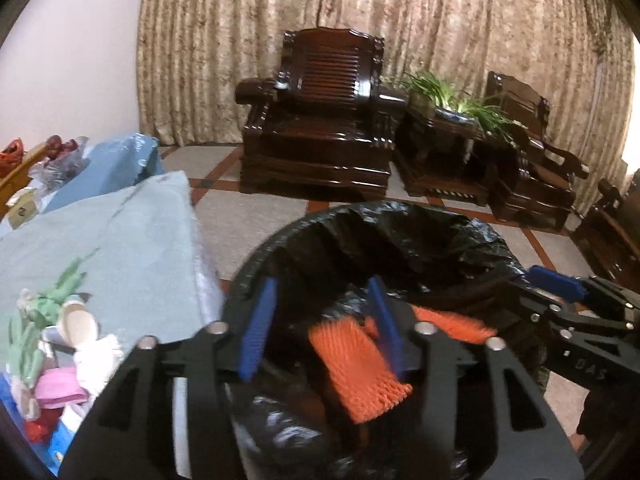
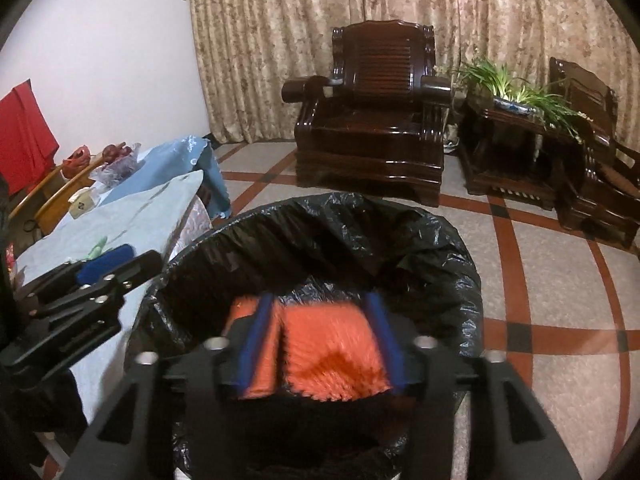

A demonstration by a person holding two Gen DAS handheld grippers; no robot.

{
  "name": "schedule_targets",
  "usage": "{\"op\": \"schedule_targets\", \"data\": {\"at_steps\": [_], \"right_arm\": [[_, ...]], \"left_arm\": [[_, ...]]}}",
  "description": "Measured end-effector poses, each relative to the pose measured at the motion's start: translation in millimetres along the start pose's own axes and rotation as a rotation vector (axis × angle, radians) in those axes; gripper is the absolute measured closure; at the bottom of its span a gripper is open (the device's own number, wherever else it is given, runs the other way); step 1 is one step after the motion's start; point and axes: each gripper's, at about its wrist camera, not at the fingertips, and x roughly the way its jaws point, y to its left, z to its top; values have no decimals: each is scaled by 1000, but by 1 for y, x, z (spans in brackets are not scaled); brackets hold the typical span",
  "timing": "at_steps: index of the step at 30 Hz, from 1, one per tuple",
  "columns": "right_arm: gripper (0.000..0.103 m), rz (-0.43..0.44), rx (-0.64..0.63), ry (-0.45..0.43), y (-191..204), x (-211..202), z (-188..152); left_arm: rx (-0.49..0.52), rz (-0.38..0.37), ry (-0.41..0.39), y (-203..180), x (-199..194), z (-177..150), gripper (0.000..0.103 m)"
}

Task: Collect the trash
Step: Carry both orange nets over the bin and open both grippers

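A bin lined with a black bag (image 1: 420,232) stands beside the table; it also shows in the right wrist view (image 2: 360,220). Both grippers hang over its mouth. My left gripper (image 1: 324,320) is open, and an orange foam net (image 1: 360,368) is in the air between and below its blue pads. My right gripper (image 2: 320,340) is open, with two orange foam nets (image 2: 332,356) blurred between its pads above the bin. The right gripper shows in the left wrist view (image 1: 560,292); the left gripper shows in the right wrist view (image 2: 108,268).
A table with a pale blue cloth (image 1: 120,240) stands left of the bin, with a pile of trash (image 1: 52,344) at its near edge. Bags and a box (image 2: 100,176) lie farther along it. Dark wooden armchairs (image 1: 320,120) and a plant (image 1: 456,96) stand across the tiled floor.
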Motion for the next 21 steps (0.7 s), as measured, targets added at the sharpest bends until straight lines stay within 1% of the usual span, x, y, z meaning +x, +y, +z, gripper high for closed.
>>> {"op": "schedule_targets", "data": {"at_steps": [1,3,4,6,10,17,21], "right_arm": [[18,-2,2,-11,2,-2,1],[9,4,4,-40,6,-7,1],[6,13,2,-50,10,-9,2],[6,36,3,-59,14,-10,5],[6,80,-8,-69,36,-12,10],[6,166,-68,-75,90,-8,13],[6,222,-118,-77,129,-2,13]], "left_arm": [[0,20,-9,4,-4,0,37],[-6,66,-26,15,-15,-1,19],[-12,81,-31,21,-19,0,17],[-27,117,-42,38,-29,2,13],[-46,192,-63,69,-51,1,12],[-109,332,-91,129,-94,-9,11],[-135,399,-95,159,-112,-17,11]]}}
